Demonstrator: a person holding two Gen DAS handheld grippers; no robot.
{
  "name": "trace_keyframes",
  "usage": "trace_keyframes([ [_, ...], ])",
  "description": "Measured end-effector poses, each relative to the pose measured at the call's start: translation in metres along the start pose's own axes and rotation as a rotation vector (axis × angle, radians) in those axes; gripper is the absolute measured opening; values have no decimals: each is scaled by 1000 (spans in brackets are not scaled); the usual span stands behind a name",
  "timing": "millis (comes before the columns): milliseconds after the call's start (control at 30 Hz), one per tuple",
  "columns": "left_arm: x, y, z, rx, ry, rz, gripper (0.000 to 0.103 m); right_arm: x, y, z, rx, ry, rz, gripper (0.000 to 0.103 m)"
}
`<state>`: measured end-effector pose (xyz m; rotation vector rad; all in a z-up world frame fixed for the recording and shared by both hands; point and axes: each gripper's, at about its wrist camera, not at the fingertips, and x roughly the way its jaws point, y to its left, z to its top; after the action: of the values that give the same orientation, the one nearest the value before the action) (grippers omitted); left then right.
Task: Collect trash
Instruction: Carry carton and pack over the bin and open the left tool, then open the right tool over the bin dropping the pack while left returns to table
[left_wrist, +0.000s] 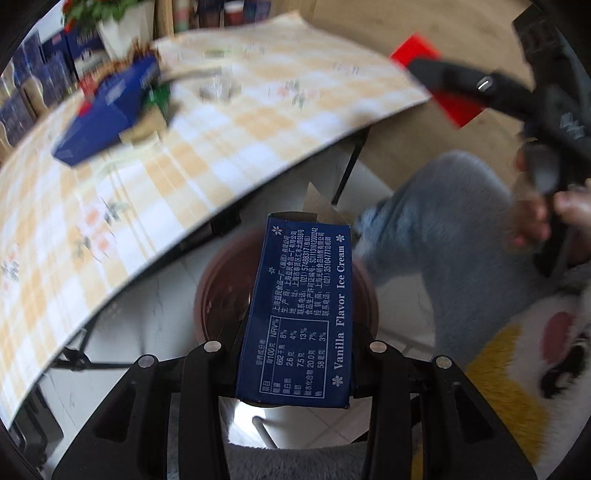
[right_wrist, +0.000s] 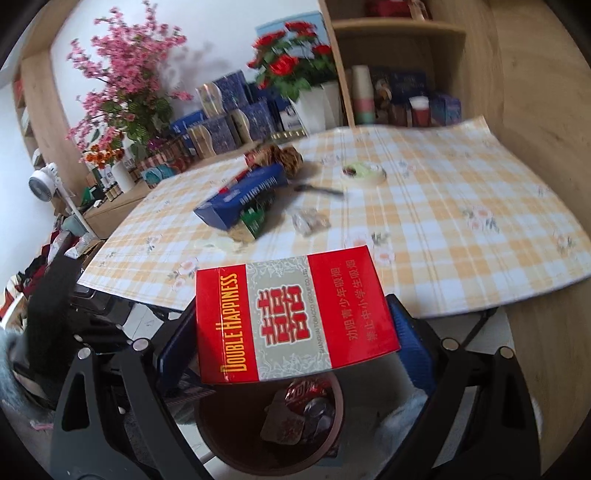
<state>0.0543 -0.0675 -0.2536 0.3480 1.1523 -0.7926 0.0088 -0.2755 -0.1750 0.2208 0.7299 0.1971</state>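
Observation:
My left gripper (left_wrist: 295, 345) is shut on a dark blue vanilla ice cream carton (left_wrist: 299, 310) and holds it above a brown trash bin (left_wrist: 210, 291) on the floor beside the table. My right gripper (right_wrist: 291, 332) is shut on a red Double Happiness cigarette pack (right_wrist: 291, 317), held above the same brown bin (right_wrist: 229, 439), which holds a crushed red can and wrappers. The right gripper with its red pack (left_wrist: 458, 107) also shows at the upper right of the left wrist view.
The checked tablecloth table (right_wrist: 461, 206) carries a blue box (right_wrist: 243, 195), a green packet (right_wrist: 255, 221), a clear wrapper (right_wrist: 310, 221), a tape roll (right_wrist: 364, 173) and a dark spoon (right_wrist: 317, 190). Flowers and boxes stand behind. My grey-trousered leg (left_wrist: 436, 236) is right of the bin.

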Motion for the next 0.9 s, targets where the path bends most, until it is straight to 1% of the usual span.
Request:
trace_keyframes([
  [100,26,9,-2,-46,88,-5,37,5,-2,-3,20,15,6,92],
  [200,38,11,-2,-47,127,8,38,11,-2,-6,31,32,9,92],
  [367,52,20,0,-94,148,-11,41,18,-3,-7,55,53,19,92],
  [400,53,20,-1,-99,148,-8,44,18,-3,-7,54,55,20,92],
  [433,53,20,-1,-104,147,-4,54,19,-2,-8,49,58,20,92],
  [467,53,21,0,-111,146,4,61,19,-2,-9,46,60,18,92],
  [500,51,21,3,-121,139,18,72,19,-1,-9,44,61,17,92],
  [600,32,22,8,-144,69,27,78,19,-2,-12,48,64,12,92],
  [667,16,23,9,-160,14,55,82,20,-3,-15,49,68,5,92],
  [733,-4,29,9,-196,-56,73,87,23,-3,-19,45,76,-4,92],
  [767,-15,32,8,-219,-88,81,88,25,-3,-22,42,81,-6,92],
  [800,-29,37,4,-254,-138,90,89,26,-3,-24,40,85,-6,92],
  [833,-38,40,2,-273,-165,97,91,29,-1,-28,35,92,-4,92],
  [900,-59,45,-6,-315,-235,135,93,35,2,-35,21,106,7,92],
])
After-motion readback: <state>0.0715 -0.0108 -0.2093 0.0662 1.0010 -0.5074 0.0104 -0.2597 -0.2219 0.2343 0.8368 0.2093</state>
